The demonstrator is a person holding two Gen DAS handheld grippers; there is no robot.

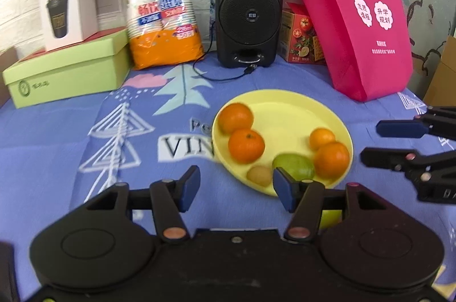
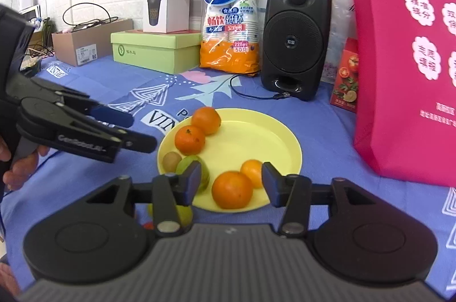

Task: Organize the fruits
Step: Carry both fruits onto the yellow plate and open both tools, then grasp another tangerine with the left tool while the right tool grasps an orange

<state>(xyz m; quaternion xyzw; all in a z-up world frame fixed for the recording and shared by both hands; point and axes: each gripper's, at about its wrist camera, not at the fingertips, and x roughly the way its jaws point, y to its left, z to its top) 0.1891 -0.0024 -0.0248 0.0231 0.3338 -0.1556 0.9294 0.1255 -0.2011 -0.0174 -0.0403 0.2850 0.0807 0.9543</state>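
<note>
From the left wrist view, the left gripper [image 1: 236, 192] hangs with jaws spread and empty at the near rim of the yellow plate [image 1: 287, 105], which carries four oranges, a green fruit [image 1: 295, 165] and a small kiwi [image 1: 258, 175]; a careless push could tip the plate or roll the kiwi onto the desk. From the right wrist view, the right gripper [image 2: 230, 184], jaws likewise released, frames the nearest orange [image 2: 232, 193]; another green fruit [image 2: 182, 213] sits off the plate, half hidden, easily knocked away.
</note>
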